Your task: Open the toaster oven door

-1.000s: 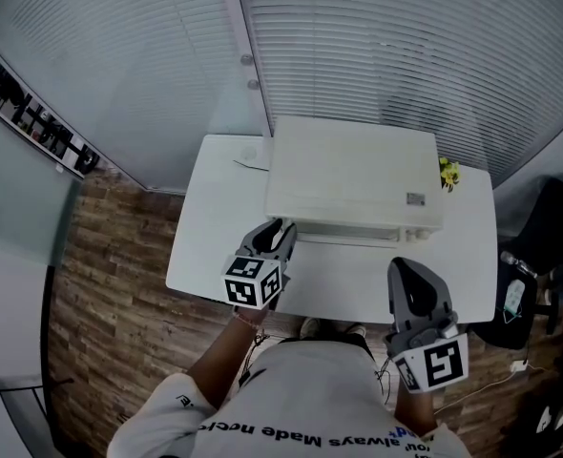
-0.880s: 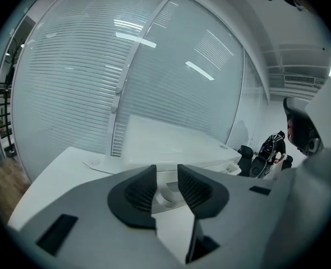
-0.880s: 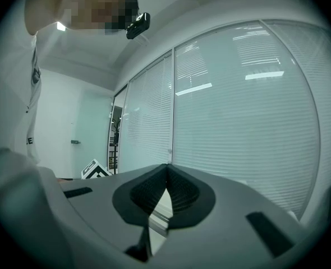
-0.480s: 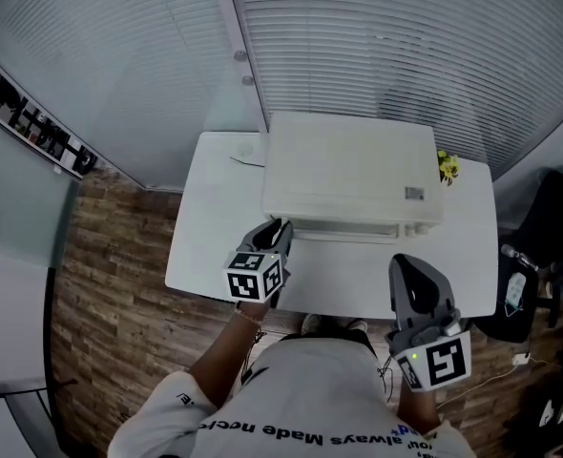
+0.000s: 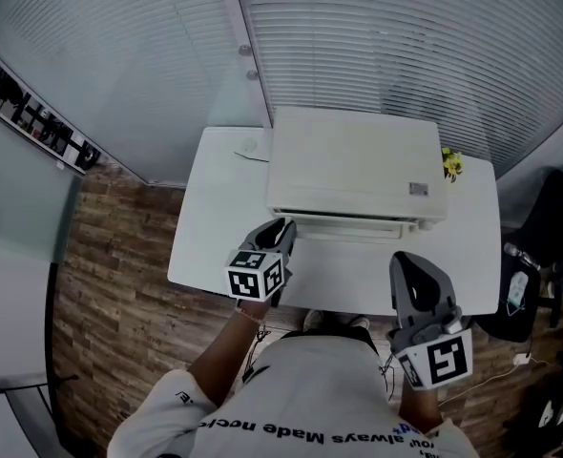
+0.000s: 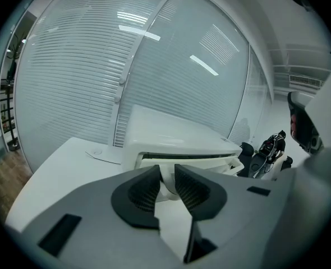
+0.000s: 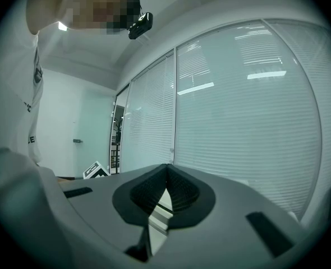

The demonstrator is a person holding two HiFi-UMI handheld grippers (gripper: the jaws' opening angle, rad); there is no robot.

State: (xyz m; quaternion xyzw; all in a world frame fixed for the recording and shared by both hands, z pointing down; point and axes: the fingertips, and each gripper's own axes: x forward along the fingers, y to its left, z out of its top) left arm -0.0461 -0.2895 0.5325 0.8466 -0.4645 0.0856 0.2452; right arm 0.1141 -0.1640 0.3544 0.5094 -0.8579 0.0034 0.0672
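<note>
The white toaster oven sits at the back of the white table, and its door handle runs along the front. My left gripper is at the handle's left end. In the left gripper view the oven fills the middle, with a dark slit along the door's top edge. There the left gripper has its ribbed pads closed on the white handle. My right gripper hovers over the table's front right, clear of the oven. In its own view the right gripper is shut with nothing in it.
A small yellow item stands at the oven's right rear corner. A flat white sheet lies on the table left of the oven. Window blinds rise behind the table. Dark chairs and bags stand to the right, and there is wood floor to the left.
The head view has shifted slightly. Both grippers keep their places, the left one at the handle's left end.
</note>
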